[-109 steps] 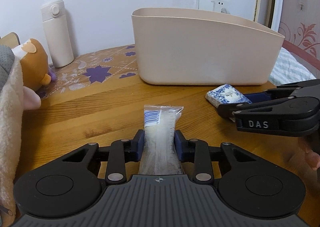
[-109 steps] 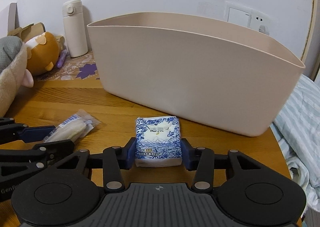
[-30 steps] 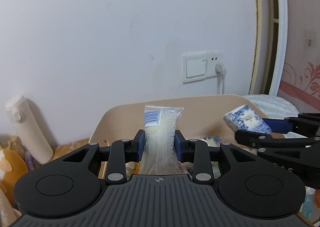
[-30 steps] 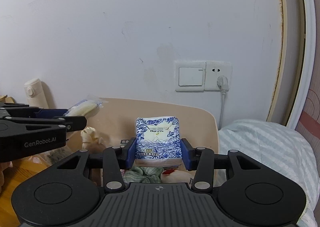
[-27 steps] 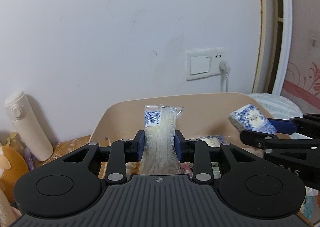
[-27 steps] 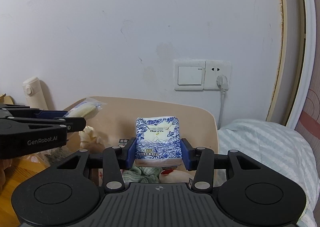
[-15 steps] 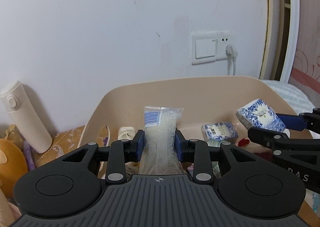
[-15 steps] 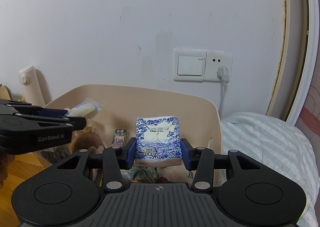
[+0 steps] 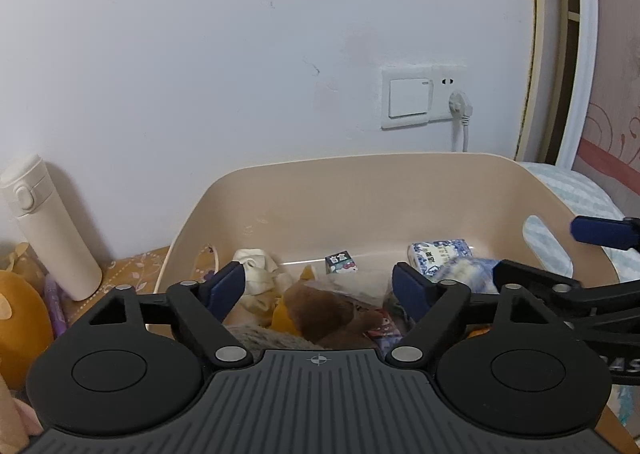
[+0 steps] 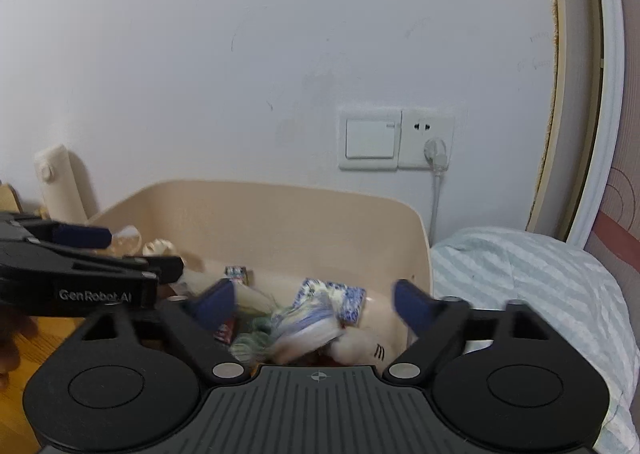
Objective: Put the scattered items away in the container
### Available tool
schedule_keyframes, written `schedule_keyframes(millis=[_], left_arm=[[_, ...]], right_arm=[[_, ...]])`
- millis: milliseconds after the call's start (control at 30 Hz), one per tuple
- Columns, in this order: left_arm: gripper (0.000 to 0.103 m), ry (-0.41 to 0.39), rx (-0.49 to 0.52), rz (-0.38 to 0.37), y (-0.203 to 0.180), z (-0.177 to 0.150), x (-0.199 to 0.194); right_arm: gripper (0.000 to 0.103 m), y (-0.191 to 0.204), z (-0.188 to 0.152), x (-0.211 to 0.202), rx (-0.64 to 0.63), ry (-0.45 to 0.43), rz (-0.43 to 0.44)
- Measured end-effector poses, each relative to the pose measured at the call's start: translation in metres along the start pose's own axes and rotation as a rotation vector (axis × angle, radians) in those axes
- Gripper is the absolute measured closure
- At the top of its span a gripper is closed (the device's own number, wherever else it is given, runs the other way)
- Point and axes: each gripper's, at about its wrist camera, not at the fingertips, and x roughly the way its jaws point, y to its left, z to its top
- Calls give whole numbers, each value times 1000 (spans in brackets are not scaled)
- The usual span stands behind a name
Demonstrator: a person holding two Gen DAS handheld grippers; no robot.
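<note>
The beige container (image 9: 360, 189) stands against the wall and also shows in the right wrist view (image 10: 280, 213). It holds several items. My left gripper (image 9: 318, 288) is open and empty above it. The clear plastic packet (image 9: 352, 286) lies below it on a brown plush toy (image 9: 320, 314). My right gripper (image 10: 312, 304) is open and empty over the container's right half. The blue-and-white tissue pack (image 10: 308, 326) is blurred under it, in mid fall; it shows blurred in the left wrist view (image 9: 464, 274). A second tissue pack (image 9: 436, 254) lies inside.
A white thermos (image 9: 48, 230) stands left of the container, with an orange plush (image 9: 20, 318) beside it. A striped bed cover (image 10: 520, 286) lies to the right. A wall switch and socket (image 10: 396, 139) sit behind the container.
Both grippers have opened. The packet dropped from the left gripper and the tissue pack from the right gripper into the container. Both grippers moved nearer the container.
</note>
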Motion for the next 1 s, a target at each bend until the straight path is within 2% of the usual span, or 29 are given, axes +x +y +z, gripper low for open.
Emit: schedule_keyframes(millis=[100,600,833,1000], left_arm=[[19,6,-13,4,3,0,-1],[18,-13,-54,-23,15,-5,-23],[18,-37,-98,-5,24,-14,-48],[18,-64,-115,-28,31,-20,-75]], right_arm=[[2,-1,3,-6,13,-15,0],[1,3,5,-28,38,-20,-3],[1,10,3,-46,30,-26,0],[1,17,-1,-63,26,-31,-5]])
